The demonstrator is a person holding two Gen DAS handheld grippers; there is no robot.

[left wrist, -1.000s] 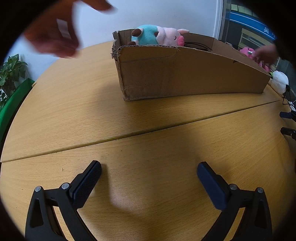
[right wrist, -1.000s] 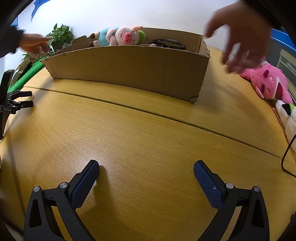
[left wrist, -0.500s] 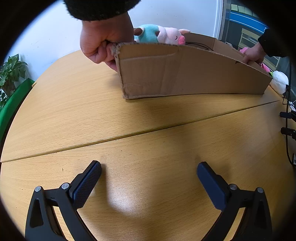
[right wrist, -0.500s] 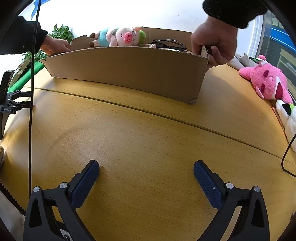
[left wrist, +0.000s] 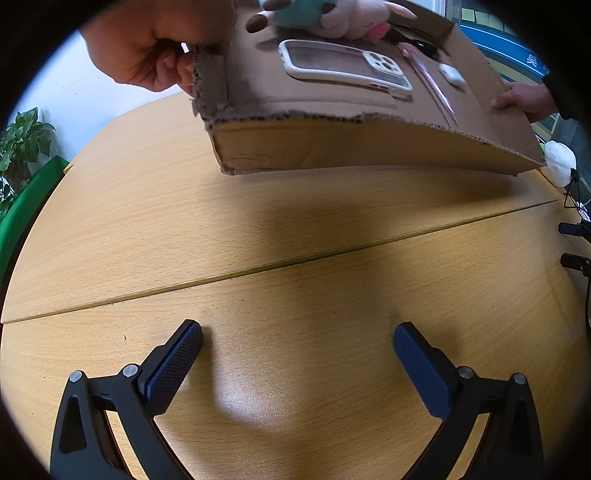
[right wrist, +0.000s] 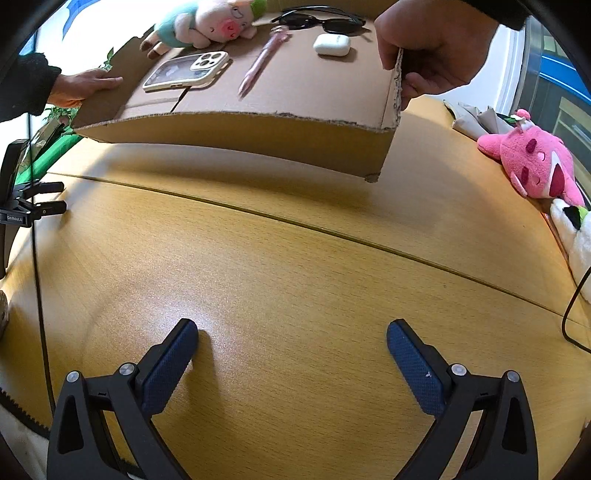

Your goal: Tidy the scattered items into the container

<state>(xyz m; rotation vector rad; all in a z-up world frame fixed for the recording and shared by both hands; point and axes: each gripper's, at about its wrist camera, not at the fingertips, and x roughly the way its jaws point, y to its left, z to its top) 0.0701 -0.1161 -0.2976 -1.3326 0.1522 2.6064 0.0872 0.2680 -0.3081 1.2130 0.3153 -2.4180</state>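
A shallow cardboard box [left wrist: 332, 144] [right wrist: 258, 136] is held by two bare hands [left wrist: 155, 48] [right wrist: 432, 55] and tipped toward me above the round wooden table. Inside lie a phone in a white case [left wrist: 343, 64] [right wrist: 188, 70], a pink pen [left wrist: 432, 85] [right wrist: 262, 62], a white earbud case [left wrist: 451, 73] [right wrist: 331, 44], black sunglasses [right wrist: 321, 20] and a pig plush [left wrist: 332, 14] [right wrist: 210, 22]. My left gripper [left wrist: 297, 350] and right gripper [right wrist: 291, 349] are open and empty, low over the table, well short of the box.
A pink plush [right wrist: 532, 162] and a white plush [right wrist: 572, 229] lie at the table's right edge. A black cable [right wrist: 570, 314] runs nearby. A green plant [left wrist: 22, 140] stands beyond the left edge. The other gripper's black frame [right wrist: 22, 206] shows at far left.
The two hands have lifted the box and tilted its open top toward me, so its contents now show. Both grippers have stayed still and open.
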